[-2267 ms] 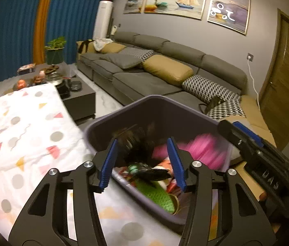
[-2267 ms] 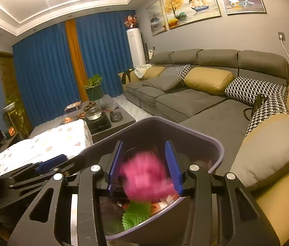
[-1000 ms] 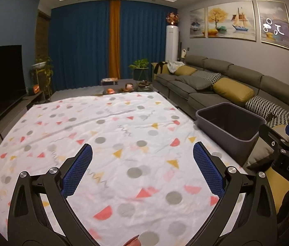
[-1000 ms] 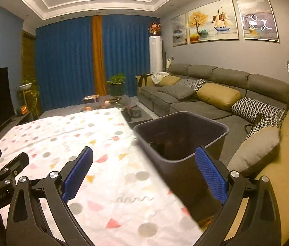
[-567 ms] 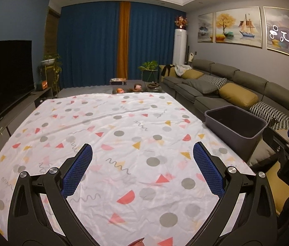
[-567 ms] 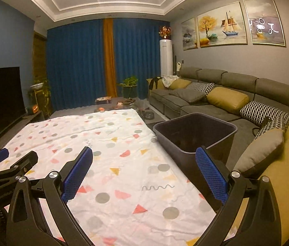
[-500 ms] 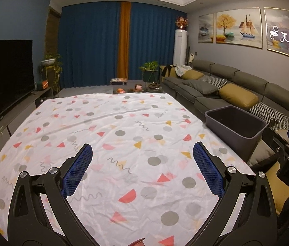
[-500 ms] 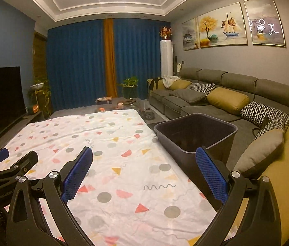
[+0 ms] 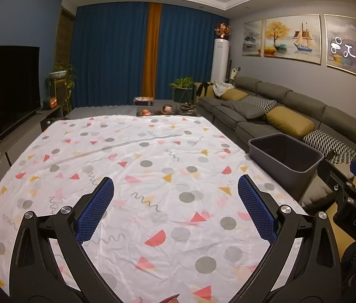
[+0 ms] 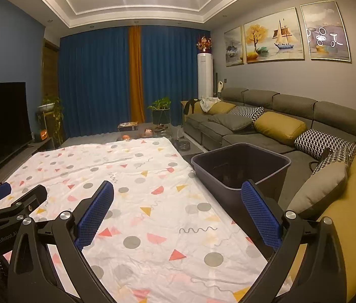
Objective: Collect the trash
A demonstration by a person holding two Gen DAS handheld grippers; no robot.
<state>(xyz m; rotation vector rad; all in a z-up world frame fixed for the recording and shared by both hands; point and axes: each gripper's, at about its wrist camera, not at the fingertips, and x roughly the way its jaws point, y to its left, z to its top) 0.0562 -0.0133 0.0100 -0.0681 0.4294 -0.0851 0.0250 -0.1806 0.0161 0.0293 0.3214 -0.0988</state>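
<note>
A dark grey trash bin (image 9: 285, 157) stands at the right edge of a table covered by a white patterned cloth (image 9: 132, 166). In the right wrist view the bin (image 10: 241, 170) is closer, with dark items dimly visible inside. My left gripper (image 9: 175, 197) is open and empty above the near part of the cloth. My right gripper (image 10: 178, 202) is open and empty, its right finger (image 10: 258, 209) in front of the bin. Each gripper shows at the edge of the other's view, the right one (image 9: 354, 202) and the left one (image 10: 8, 202). No loose trash shows on the cloth.
A long grey sofa (image 9: 278, 111) with yellow and patterned cushions runs along the right wall behind the bin. A low table with small objects (image 9: 165, 109) and a plant stands beyond the cloth. A TV (image 9: 3, 88) on a low console is at the left.
Both grippers dropped trash into the bin, opened wide and pulled back and up from it. Over the last half second the views have barely shifted.
</note>
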